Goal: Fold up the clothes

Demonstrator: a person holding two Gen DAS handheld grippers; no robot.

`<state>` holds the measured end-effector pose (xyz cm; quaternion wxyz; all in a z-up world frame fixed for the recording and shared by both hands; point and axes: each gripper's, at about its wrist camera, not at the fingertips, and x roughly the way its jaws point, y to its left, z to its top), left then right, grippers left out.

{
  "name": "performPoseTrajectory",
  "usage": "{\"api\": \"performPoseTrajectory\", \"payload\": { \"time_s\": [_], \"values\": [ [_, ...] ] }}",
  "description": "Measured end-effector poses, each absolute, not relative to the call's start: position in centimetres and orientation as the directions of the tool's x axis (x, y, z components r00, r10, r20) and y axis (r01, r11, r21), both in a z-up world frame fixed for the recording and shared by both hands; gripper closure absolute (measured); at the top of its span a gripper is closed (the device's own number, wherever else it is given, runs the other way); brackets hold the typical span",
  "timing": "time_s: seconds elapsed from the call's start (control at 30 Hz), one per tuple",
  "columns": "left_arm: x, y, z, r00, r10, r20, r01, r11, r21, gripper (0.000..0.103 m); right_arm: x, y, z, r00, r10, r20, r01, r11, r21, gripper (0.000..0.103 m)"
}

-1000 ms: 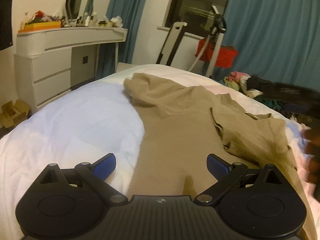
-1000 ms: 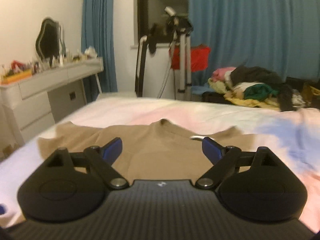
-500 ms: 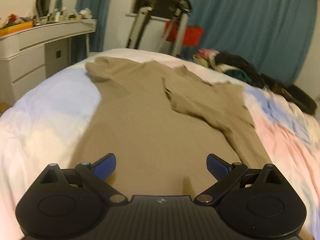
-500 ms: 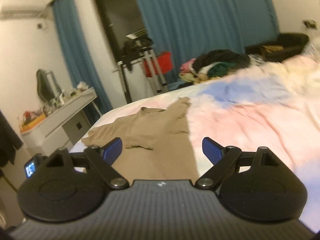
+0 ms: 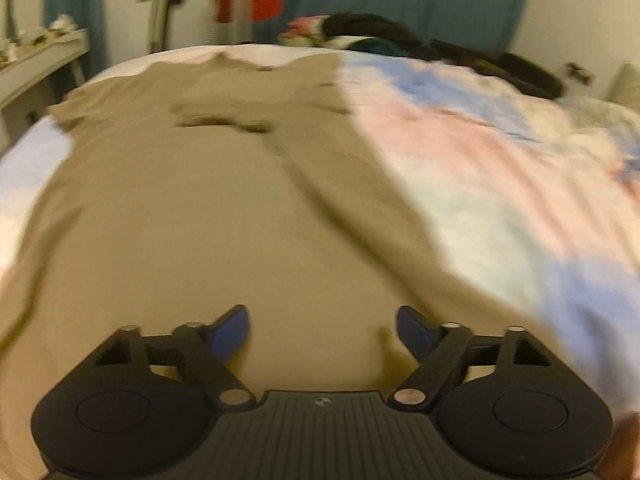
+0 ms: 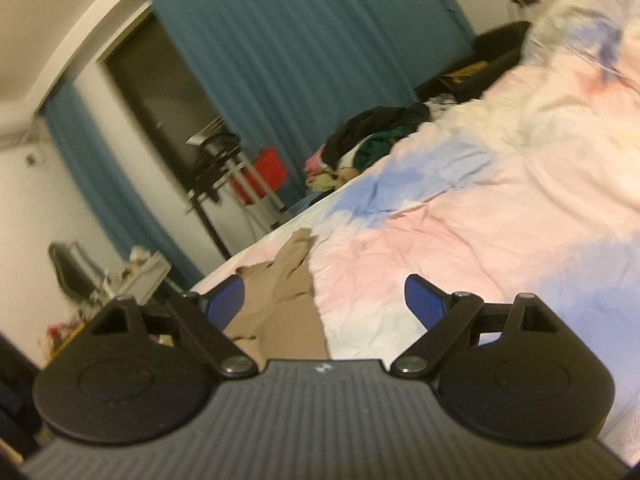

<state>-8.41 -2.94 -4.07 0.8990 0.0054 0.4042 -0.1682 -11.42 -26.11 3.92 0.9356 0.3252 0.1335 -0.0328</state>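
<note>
Two grippers show, one per view. Left gripper (image 5: 322, 330), at the bottom of its frame, hangs over the tan shirt (image 5: 192, 216), its jaws closing with only cloth below them, seemingly not yet pinched, though blur makes that hard to judge. That shirt fills the left and centre, spread on the pastel duvet (image 5: 500, 184). Right gripper (image 6: 324, 302) stands wide, holding nothing; the shirt (image 6: 280, 300) lies at lower centre-left, the duvet (image 6: 500, 220) to the right.
</note>
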Motion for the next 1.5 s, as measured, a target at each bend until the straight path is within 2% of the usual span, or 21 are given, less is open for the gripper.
{"api": "performPoseTrajectory", "payload": {
  "time_s": [0.17,0.27,0.33,0.43,0.5,0.53,0.57,0.63,0.8,1.0,1.2,1.23,1.3,1.33,1.37,1.43,1.5],
  "values": [
    [-10.0,-7.8,-4.0,0.518,-0.463,-0.719,0.437,0.866,-0.242,0.037,-12.1,-27.5,3.7,0.969,-0.023,-0.244,0.174,0.765,0.620,0.014],
    [-10.1,-10.4,-5.1,0.471,-0.497,-0.729,0.491,0.834,-0.251,0.042,-12.6,-28.0,3.7,0.975,-0.034,-0.219,0.166,0.766,0.620,0.014],
    [-10.4,-12.2,-5.7,0.468,-0.507,-0.724,0.538,0.813,-0.221,0.042,-12.6,-28.1,3.6,0.975,-0.032,-0.221,0.167,0.761,0.627,0.014],
    [-11.5,-14.8,-6.8,0.477,-0.496,-0.725,0.638,0.763,-0.102,0.046,-12.5,-28.0,3.5,0.973,-0.017,-0.229,0.160,0.763,0.626,0.014],
    [-12.3,-15.7,-7.7,0.493,-0.467,-0.734,0.660,0.750,-0.033,0.062,-12.3,-27.9,3.4,0.973,-0.004,-0.232,0.152,0.764,0.627,0.014],
    [-12.3,-15.8,-8.0,0.498,-0.457,-0.737,0.665,0.747,-0.014,0.080,-12.3,-27.9,3.4,0.972,-0.001,-0.234,0.152,0.763,0.628,0.014],
    [-12.3,-15.8,-8.3,0.502,-0.448,-0.740,0.668,0.744,0.003,0.088,-12.3,-27.9,3.3,0.972,0.001,-0.236,0.152,0.761,0.630,0.014],
    [-12.4,-14.1,-7.0,0.500,-0.473,-0.726,0.651,0.758,-0.046,0.095,-12.2,-28.1,3.2,0.970,0.003,-0.241,0.157,0.753,0.639,0.014],
    [-12.7,-8.7,-2.9,0.491,-0.548,-0.677,0.590,0.781,-0.205,0.095,-12.3,-28.2,3.1,0.971,0.018,-0.240,0.149,0.738,0.659,0.014],
    [-12.7,1.0,-0.7,0.453,-0.609,-0.651,0.390,0.792,-0.469,0.096,-11.8,-27.2,3.3,0.965,0.032,-0.262,0.144,0.766,0.626,0.014],
    [-11.8,7.0,-3.1,0.363,-0.548,-0.754,0.154,0.833,-0.531,0.097,-11.1,-25.8,3.5,0.955,0.056,-0.292,0.130,0.805,0.578,0.014],
    [-11.7,7.6,-3.2,0.361,-0.556,-0.749,0.146,0.827,-0.543,0.093,-10.9,-25.6,3.6,0.952,0.059,-0.299,0.128,0.812,0.569,0.014],
    [-11.4,8.6,-3.2,0.361,-0.574,-0.735,0.136,0.812,-0.567,0.076,-10.7,-25.2,3.6,0.948,0.062,-0.311,0.127,0.824,0.552,0.014],
    [-11.2,9.0,-3.2,0.366,-0.585,-0.724,0.127,0.802,-0.584,0.053,-10.7,-25.0,3.6,0.947,0.063,-0.316,0.126,0.830,0.543,0.014],
    [-11.0,9.3,-3.1,0.371,-0.596,-0.712,0.118,0.791,-0.601,0.039,-10.6,-24.9,3.6,0.945,0.064,-0.322,0.126,0.835,0.536,0.014],
    [-10.4,9.9,-3.3,0.382,-0.613,-0.692,0.096,0.771,-0.630,0.030,-10.3,-24.6,3.6,0.940,0.066,-0.333,0.126,0.842,0.524,0.014],
    [-9.5,10.3,-3.6,0.393,-0.622,-0.677,0.071,0.755,-0.652,0.028,-10.0,-24.4,3.5,0.936,0.071,-0.345,0.127,0.845,0.519,0.014]
  ]
}}
